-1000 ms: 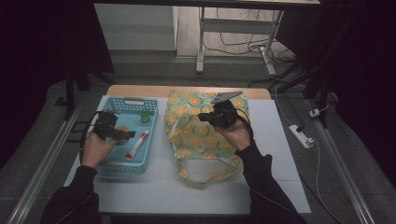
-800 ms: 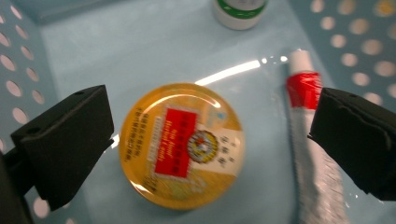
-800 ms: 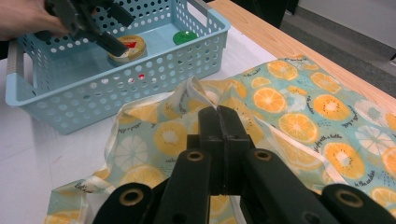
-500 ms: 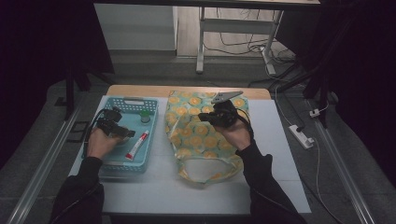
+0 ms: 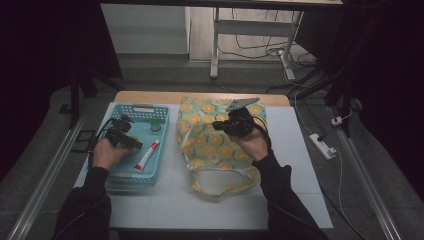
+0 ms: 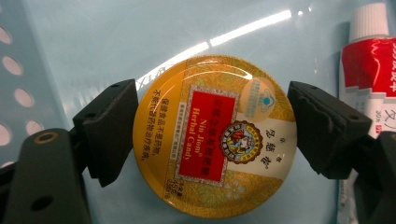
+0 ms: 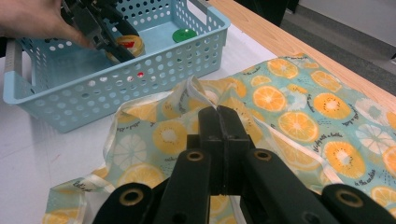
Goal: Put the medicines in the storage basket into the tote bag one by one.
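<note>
The left tongs (image 6: 212, 135) straddle the candy tin (image 6: 215, 135) on the basket (image 5: 131, 175) floor near the surface's left edge, jaws apart, just off its rim, likely to lift it. A tube (image 5: 146, 155) and green cap (image 5: 155, 123) share the basket. The right tongs (image 7: 218, 116) pinch the bag (image 5: 215, 145) fabric, probably keeping its mouth raised.

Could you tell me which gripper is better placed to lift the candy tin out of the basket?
Left: the left gripper already has its jaws either side of the candy tin; the right gripper is shut on the bag.
</note>
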`<state>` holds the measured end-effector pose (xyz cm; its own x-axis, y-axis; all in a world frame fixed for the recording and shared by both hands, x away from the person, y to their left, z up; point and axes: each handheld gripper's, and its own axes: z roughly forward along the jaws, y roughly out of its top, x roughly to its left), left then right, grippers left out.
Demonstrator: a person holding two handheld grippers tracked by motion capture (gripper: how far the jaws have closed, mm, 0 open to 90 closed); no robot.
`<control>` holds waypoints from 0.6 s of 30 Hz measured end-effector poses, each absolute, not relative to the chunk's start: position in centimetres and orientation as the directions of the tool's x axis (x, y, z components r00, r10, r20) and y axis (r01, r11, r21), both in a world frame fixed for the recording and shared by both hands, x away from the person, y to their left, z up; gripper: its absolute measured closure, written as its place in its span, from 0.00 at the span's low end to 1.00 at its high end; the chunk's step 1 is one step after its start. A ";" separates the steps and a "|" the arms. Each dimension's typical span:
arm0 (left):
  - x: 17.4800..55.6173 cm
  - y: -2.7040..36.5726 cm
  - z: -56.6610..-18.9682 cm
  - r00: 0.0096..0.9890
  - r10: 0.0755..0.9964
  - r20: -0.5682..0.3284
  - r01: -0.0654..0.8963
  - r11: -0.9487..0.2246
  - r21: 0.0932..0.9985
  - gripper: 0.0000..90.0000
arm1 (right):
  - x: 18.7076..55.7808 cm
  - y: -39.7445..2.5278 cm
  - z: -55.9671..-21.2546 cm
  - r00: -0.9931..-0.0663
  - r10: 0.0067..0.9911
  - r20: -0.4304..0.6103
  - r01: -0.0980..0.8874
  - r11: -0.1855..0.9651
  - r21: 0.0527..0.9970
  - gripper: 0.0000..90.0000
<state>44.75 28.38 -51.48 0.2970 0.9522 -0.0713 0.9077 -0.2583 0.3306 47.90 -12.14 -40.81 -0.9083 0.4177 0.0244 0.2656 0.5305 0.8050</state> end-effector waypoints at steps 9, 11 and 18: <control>44.2 28.2 -50.4 0.356 0.930 -0.088 0.873 -0.297 0.386 0.23 | 47.9 -12.3 -40.7 -0.905 0.424 0.024 0.268 0.525 0.808 1.00; 43.9 28.1 -50.1 0.375 0.923 -0.084 0.859 -0.312 0.407 0.23 | 47.9 -12.3 -40.7 -0.905 0.425 0.023 0.265 0.522 0.811 1.00; 42.7 27.8 -48.4 0.422 0.900 -0.108 0.820 -0.327 0.470 0.23 | 47.9 -12.3 -40.6 -0.904 0.426 0.020 0.264 0.522 0.811 1.00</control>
<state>42.71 27.83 -48.43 0.4216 0.9003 -0.1080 0.8196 -0.3274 0.4701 47.86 -12.29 -40.58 -0.9043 0.4263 0.0199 0.2642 0.5224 0.8107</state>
